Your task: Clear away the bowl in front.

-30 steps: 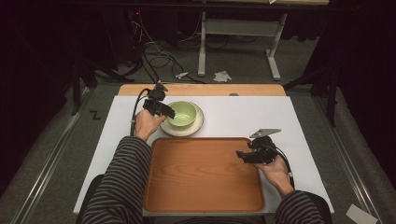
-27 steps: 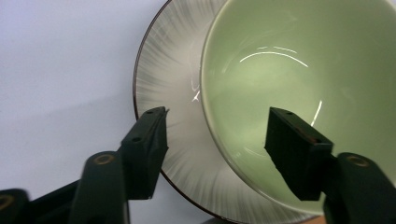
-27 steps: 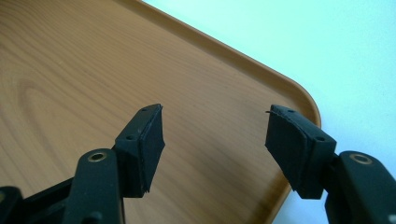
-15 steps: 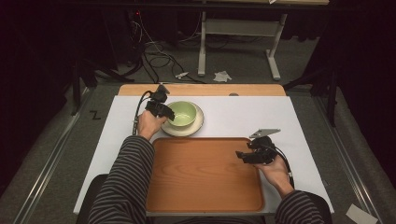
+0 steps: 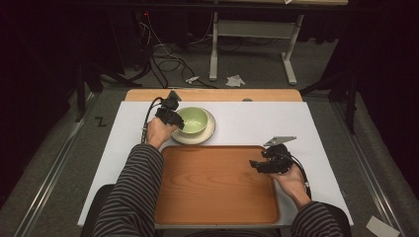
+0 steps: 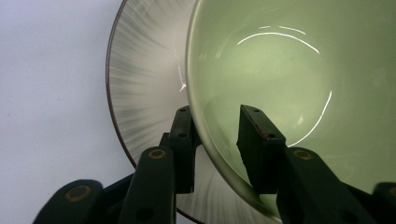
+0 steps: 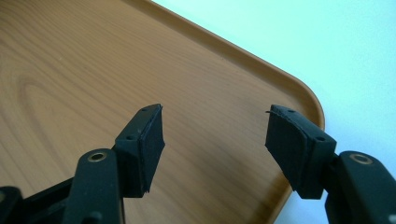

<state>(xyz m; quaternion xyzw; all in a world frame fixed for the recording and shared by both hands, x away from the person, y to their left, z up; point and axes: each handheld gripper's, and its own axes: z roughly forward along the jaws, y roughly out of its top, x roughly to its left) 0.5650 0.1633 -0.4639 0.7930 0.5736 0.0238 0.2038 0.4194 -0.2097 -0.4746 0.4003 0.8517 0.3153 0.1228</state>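
A pale green bowl (image 5: 193,119) sits on a cream plate (image 5: 211,132) at the back left of the white table. My left gripper (image 5: 175,120) is at the bowl's left rim. In the left gripper view its jaws straddle the rim of the bowl (image 6: 280,60), one outside over the plate (image 6: 144,93), one inside, and my left gripper (image 6: 217,135) is shut on it. A wooden tray (image 5: 212,192) lies in front of the bowl. My right gripper (image 5: 255,165) hovers open over the tray's right side. In the right gripper view my right gripper (image 7: 215,135) holds nothing above the tray's (image 7: 93,60) rounded corner.
The white tabletop (image 5: 257,121) stretches right of the bowl, with a wooden strip (image 5: 212,95) along its far edge. Beyond the table, cables and a metal frame (image 5: 249,54) stand on the dark floor.
The left hand has shifted very slightly at the bowl's rim. The right gripper has stayed in place over the tray.
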